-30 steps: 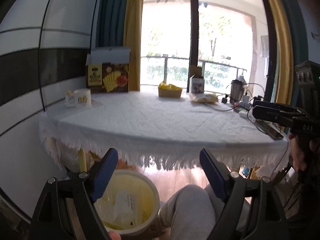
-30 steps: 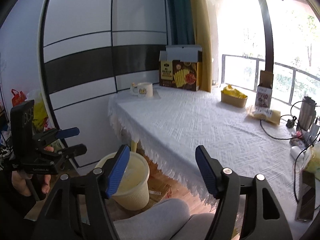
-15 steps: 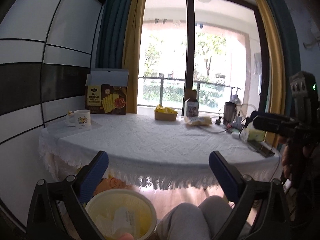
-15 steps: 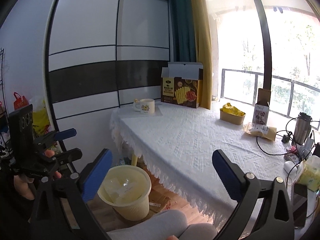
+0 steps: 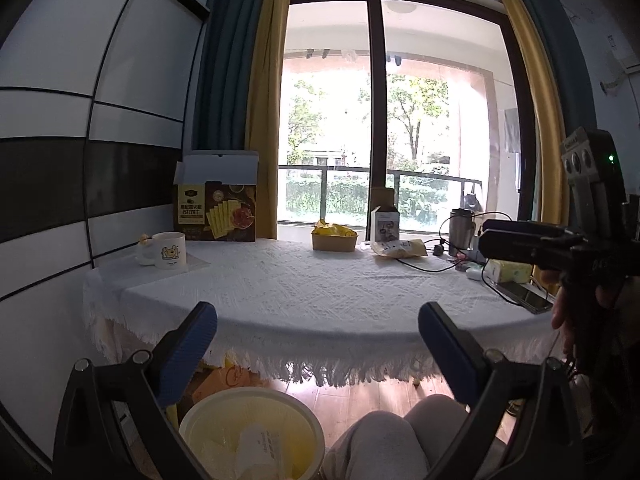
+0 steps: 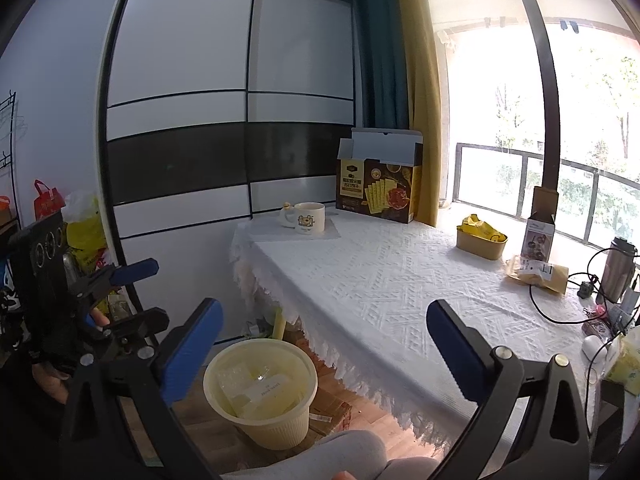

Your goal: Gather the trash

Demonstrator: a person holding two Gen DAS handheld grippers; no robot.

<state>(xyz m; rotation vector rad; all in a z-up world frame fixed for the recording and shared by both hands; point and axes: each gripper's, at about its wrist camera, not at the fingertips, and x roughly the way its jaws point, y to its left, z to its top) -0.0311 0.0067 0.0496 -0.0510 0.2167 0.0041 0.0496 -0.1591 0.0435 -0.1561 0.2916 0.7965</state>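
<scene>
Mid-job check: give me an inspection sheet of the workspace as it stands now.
Surface: white textured tablecloth, centre bare.
Job's things: pale yellow ribbed waste bin on the floor, wrappers inside.
Clutter: white cartoon mug, open cracker box, tan paper tub, tan pouch, steel tumbler.
Grippers: left tool open; right tool open; both empty.
Cables: black cable on the tablecloth.
Surroundings: panelled wardrobe, balcony window.

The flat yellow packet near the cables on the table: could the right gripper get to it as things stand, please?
Probably yes. The right gripper is open and holds nothing, and the tablecloth between it and the yellow packet is bare. A black cable lies at the packet's near edge and might snag.
</scene>
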